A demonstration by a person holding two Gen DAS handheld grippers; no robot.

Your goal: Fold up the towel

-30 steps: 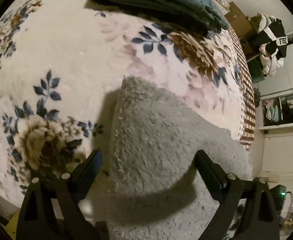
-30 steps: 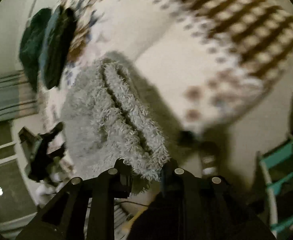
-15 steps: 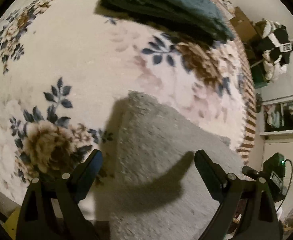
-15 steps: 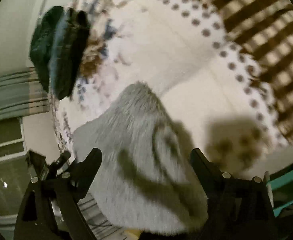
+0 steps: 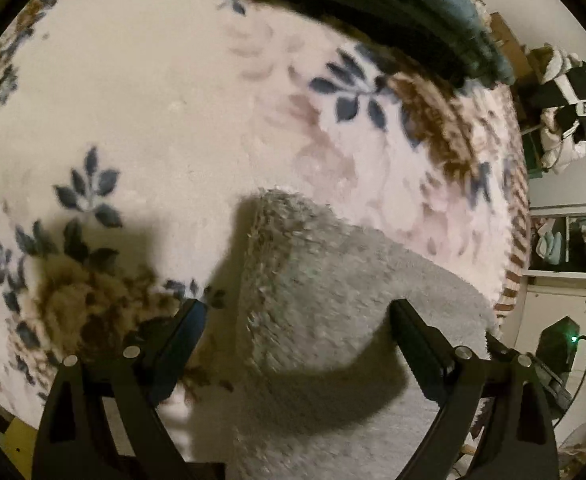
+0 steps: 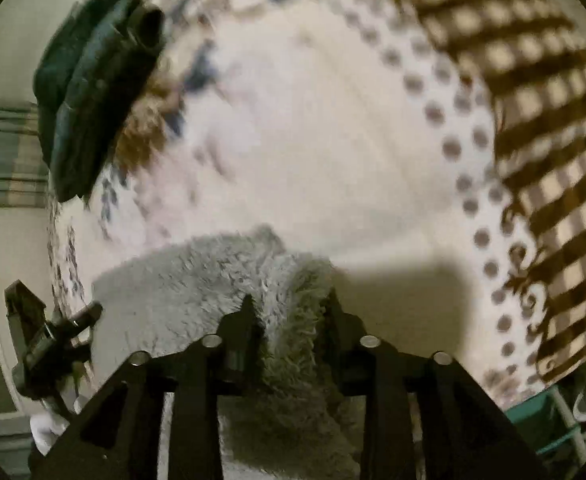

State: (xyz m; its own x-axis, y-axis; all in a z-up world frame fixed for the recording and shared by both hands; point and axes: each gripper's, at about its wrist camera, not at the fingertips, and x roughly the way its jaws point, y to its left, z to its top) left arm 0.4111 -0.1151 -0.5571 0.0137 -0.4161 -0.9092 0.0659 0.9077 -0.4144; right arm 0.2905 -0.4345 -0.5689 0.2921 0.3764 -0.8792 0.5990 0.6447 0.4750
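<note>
Floral blanket (image 5: 165, 120) carries the grey towel (image 5: 333, 300); right gripper (image 6: 289, 312) pinches its fold, left gripper (image 5: 297, 324) stands apart; no readable writing.

One grey towel (image 5: 333, 320), one dark green folded pile (image 5: 373, 4), one floral blanket (image 5: 153, 100), two grippers.

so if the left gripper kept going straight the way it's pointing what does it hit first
Most likely the fluffy grey towel, which already lies between the open left gripper. Past its far edge is the cream floral blanket, then the folded dark teal towel; depth is hard to judge.
</note>
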